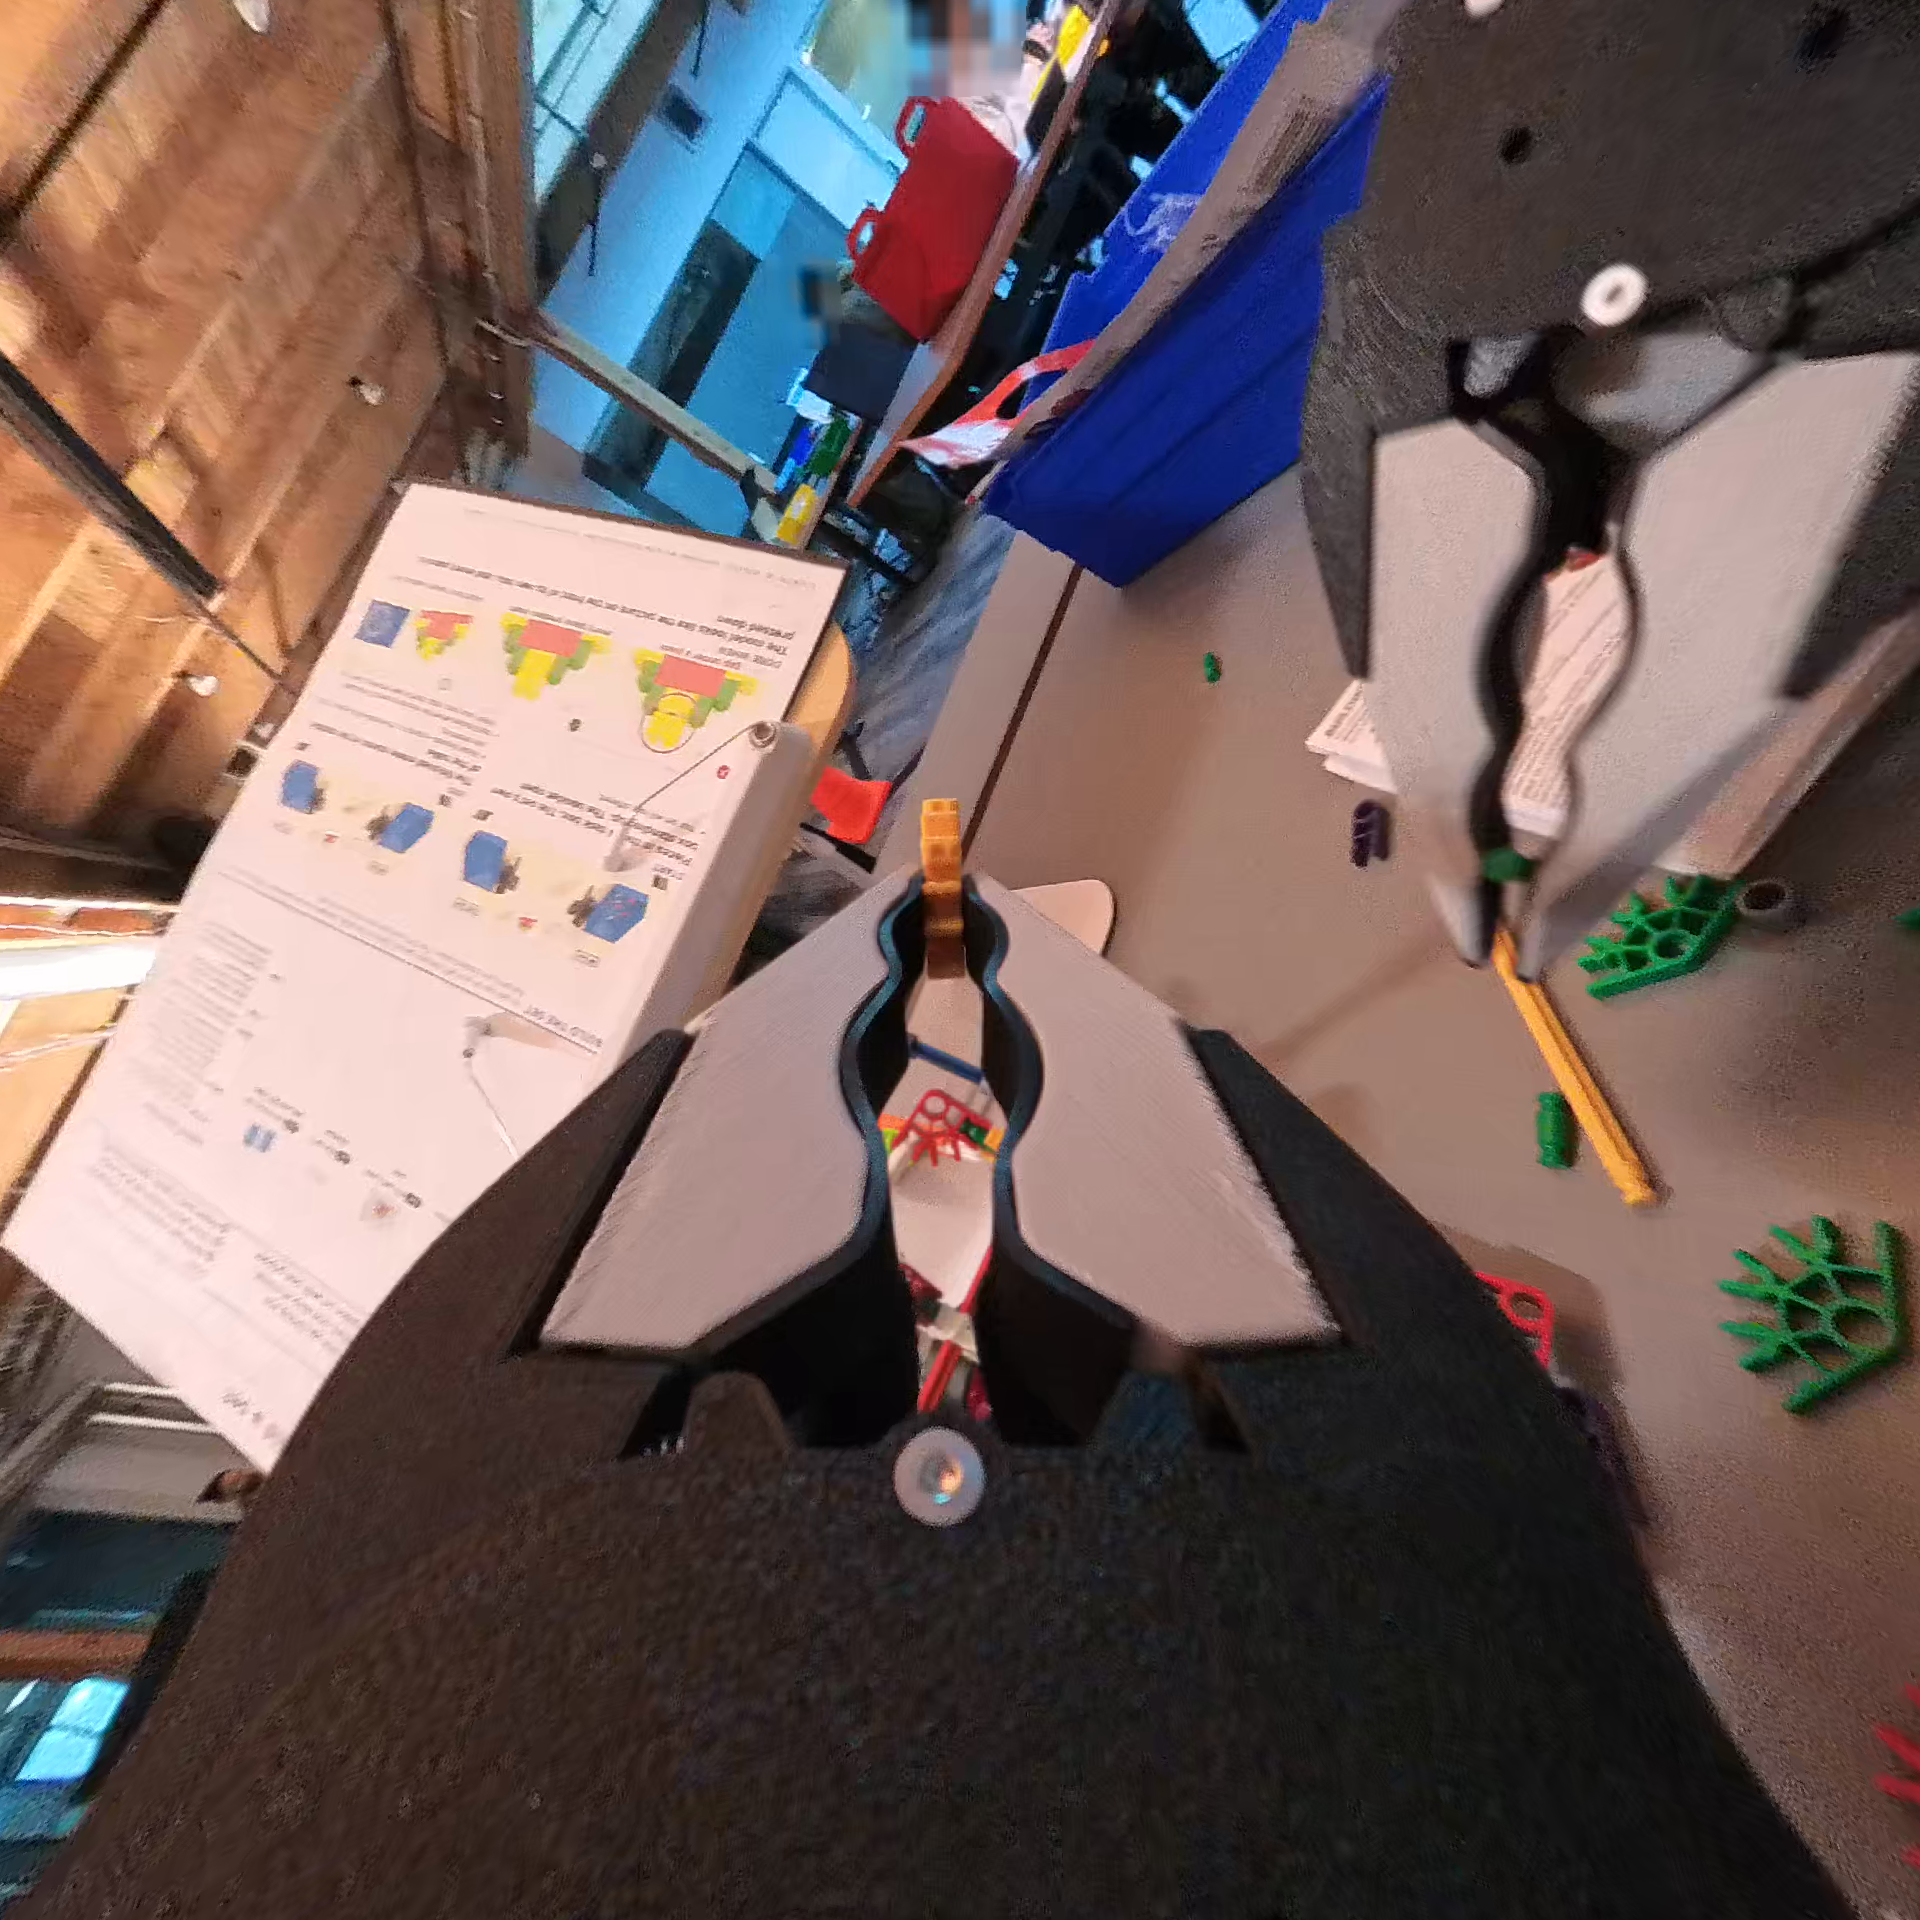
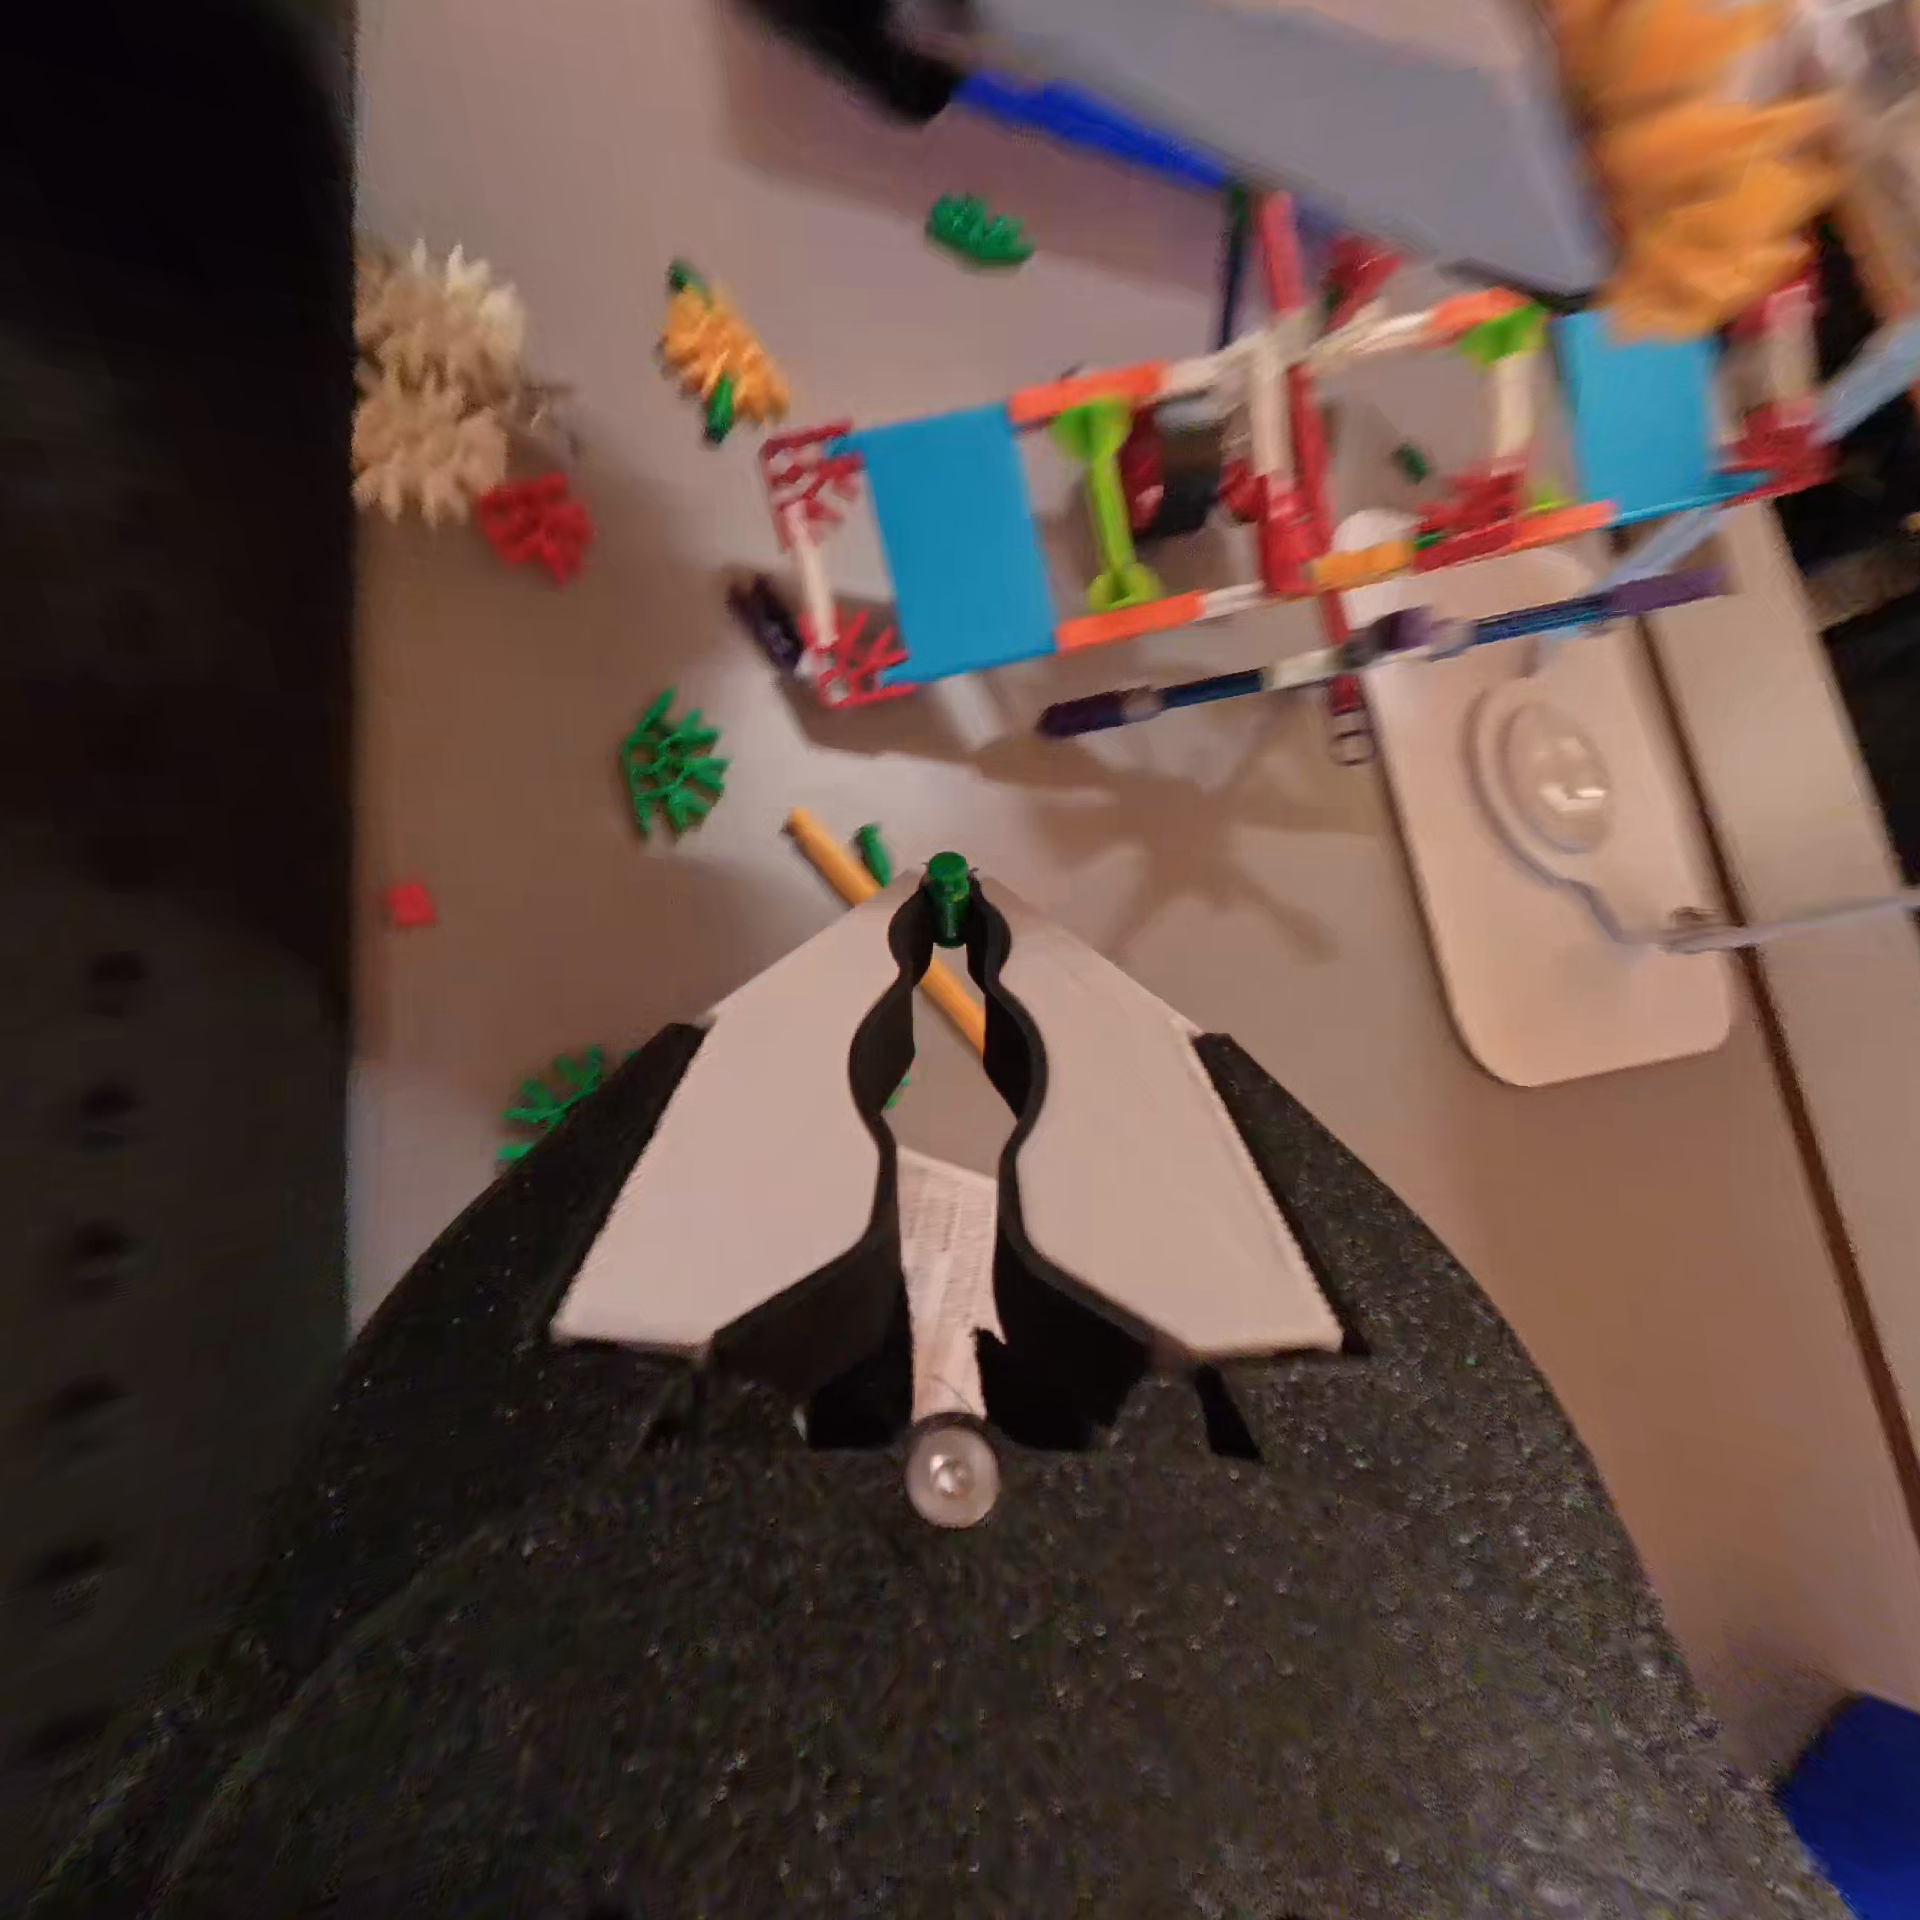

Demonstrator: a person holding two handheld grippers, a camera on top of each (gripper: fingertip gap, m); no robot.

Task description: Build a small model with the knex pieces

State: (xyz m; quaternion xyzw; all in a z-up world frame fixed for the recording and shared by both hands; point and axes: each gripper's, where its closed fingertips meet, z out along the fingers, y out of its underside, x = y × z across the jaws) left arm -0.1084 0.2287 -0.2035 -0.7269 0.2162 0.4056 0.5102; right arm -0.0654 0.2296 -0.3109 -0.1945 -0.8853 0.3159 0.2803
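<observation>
My left gripper (image 1: pixel 943 896) is shut on a small orange-yellow connector piece (image 1: pixel 940 844), held in the air above the grey table (image 1: pixel 1195 790). My right gripper (image 2: pixel 948 902) is shut on a short green rod (image 2: pixel 947 883); it also shows in the left wrist view (image 1: pixel 1501 940), its tips low over a long yellow rod (image 1: pixel 1574 1075) on the table. A construction-toy model (image 2: pixel 1247 520) with blue panels, orange, red and white rods stands beyond the right gripper. The left gripper's blurred finger and its orange piece (image 2: pixel 1704 156) show at the top right of the right wrist view.
Green fan connectors (image 1: pixel 1818 1314), a short green rod (image 1: pixel 1553 1130) and a purple piece (image 1: pixel 1369 831) lie on the table. White, orange and red connectors (image 2: pixel 436 384) lie at the left. A printed instruction sheet (image 1: pixel 436 883) stands on a clip stand. A blue bin (image 1: pixel 1195 343) sits behind. My right fingertips sit around 11 cm from my left ones.
</observation>
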